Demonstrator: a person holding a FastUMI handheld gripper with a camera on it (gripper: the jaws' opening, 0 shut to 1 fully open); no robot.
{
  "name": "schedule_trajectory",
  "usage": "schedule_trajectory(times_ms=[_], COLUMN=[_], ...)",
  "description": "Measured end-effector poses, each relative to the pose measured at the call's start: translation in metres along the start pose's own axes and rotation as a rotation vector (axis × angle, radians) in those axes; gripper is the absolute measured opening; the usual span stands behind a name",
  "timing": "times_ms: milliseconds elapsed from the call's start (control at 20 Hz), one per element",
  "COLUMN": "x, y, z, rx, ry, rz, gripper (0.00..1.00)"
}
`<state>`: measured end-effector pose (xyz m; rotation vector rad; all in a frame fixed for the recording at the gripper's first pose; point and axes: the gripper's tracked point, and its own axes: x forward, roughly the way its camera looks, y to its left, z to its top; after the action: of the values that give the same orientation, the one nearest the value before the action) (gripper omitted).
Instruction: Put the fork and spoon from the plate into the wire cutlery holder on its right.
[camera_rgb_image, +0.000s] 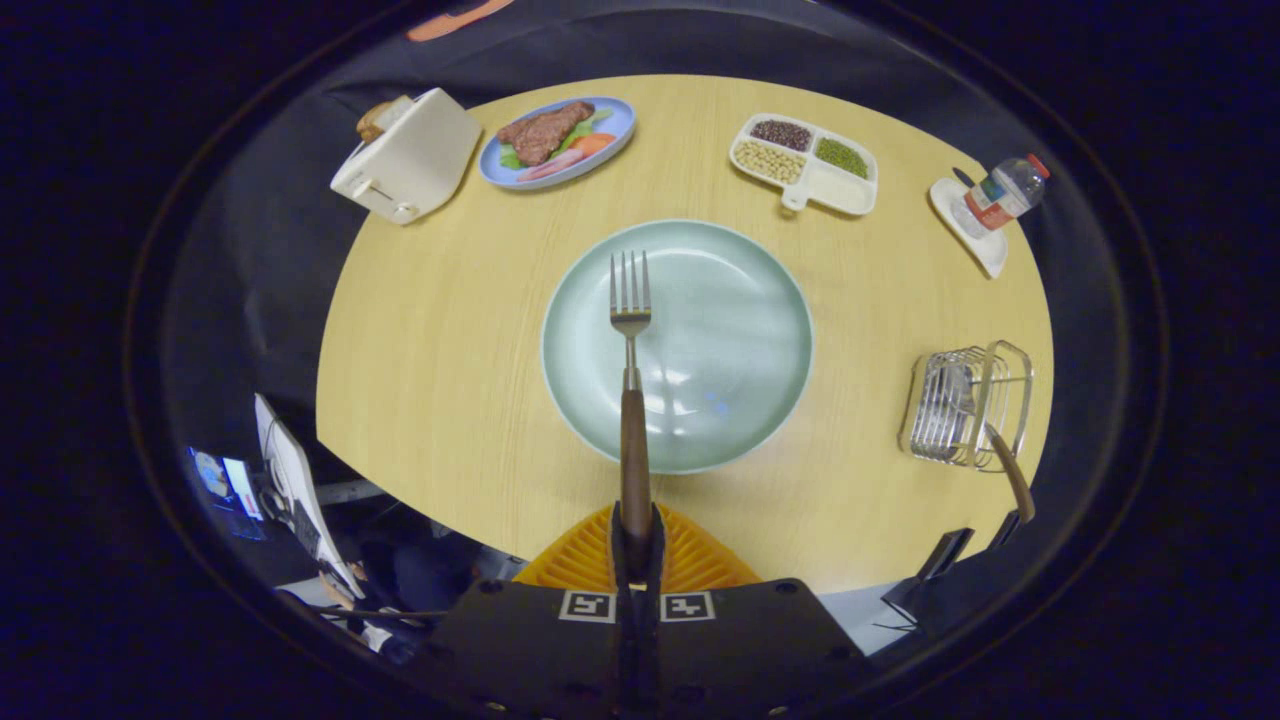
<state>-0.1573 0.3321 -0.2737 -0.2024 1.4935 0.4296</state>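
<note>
The fingers (637, 535) are closed tight on the fork (632, 400) handle, holding it over the plate (740, 340), prongs pointing far. The spoon (990, 430) already leans in the wire holder (965, 405), right of the plate on the counter (440, 350).

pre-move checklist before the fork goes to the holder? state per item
1. Grip: gripper shut on the fork, fingers clamped on the wooden handle. ok.
2. Fork alignment: runs straight ahead of the fingers, tines forward over the green plate. ok.
3. Fork lifted clear of the plate: cannot tell.
4. Target: wire cutlery holder stands upright on the table, right of the plate. ok.
5. Holder contents: a wooden-handled utensil already leans out of it, likely the spoon; aim for the space beside it. ok.
6. Path from plate to holder: bare table between them. ok.
</note>
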Motion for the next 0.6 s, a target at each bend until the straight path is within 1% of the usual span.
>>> schedule_trajectory(times_ms=[150, 300, 450, 600], x=[-0.026, -0.051, -0.079, -0.100], y=[-0.008, -0.029, -0.058, -0.099], z=[0.003, 0.005, 0.009, 0.011], rx=[0.009, 0.045, 0.089, 0.134], ry=[-0.023, -0.029, -0.048, -0.083], rz=[0.026, 0.039, 0.040, 0.029], gripper=[0.01, 0.01, 0.01, 0.01])
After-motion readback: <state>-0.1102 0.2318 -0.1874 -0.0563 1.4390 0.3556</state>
